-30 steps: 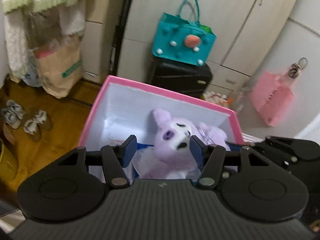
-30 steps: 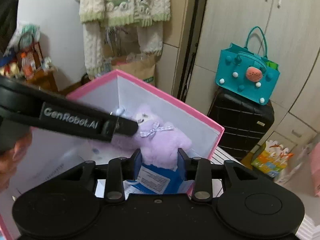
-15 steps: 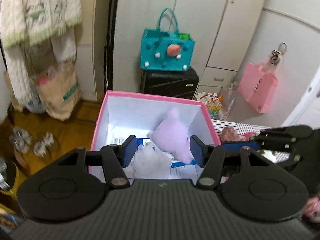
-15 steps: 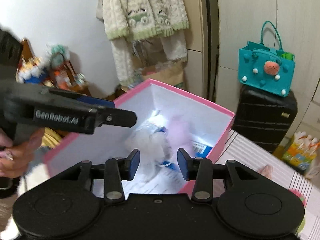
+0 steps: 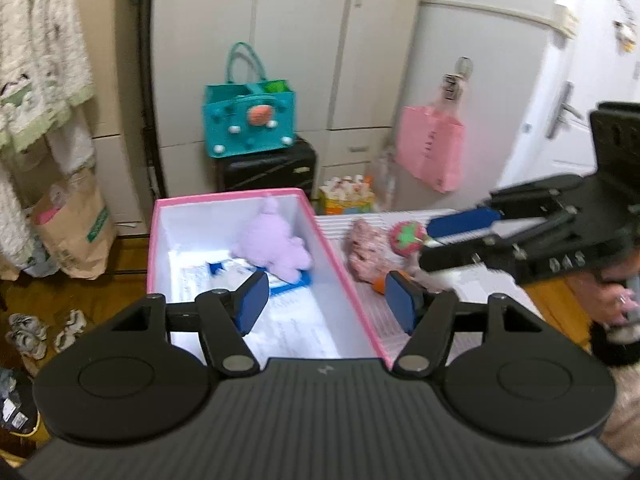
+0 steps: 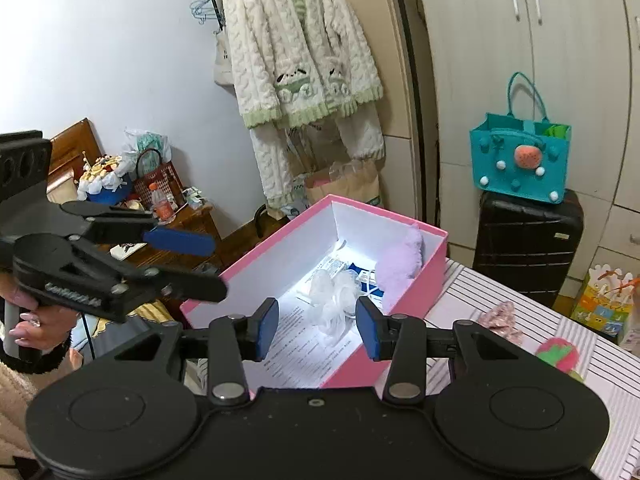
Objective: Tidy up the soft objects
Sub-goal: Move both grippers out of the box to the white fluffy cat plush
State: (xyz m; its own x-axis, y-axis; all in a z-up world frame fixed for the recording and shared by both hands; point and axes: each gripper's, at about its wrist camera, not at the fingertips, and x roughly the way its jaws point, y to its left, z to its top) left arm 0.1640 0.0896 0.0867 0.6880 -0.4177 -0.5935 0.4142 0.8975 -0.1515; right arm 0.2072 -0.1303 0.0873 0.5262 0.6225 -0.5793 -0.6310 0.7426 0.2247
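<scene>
A pink box with a white inside stands on a striped table. A lilac plush rabbit lies in its far end; the right wrist view shows it beside a white fluffy toy. A pink floral soft piece and a red-green strawberry plush lie on the table right of the box. My left gripper is open and empty above the box's right wall. My right gripper is open and empty above the box's near end.
A teal felt bag sits on a black suitcase behind the box. A pink bag hangs at the right. A paper bag and shoes are on the wood floor left.
Both grippers have let go of the lilac rabbit, which now lies in the box, and have pulled back and up. The left gripper has swung right toward the table.
</scene>
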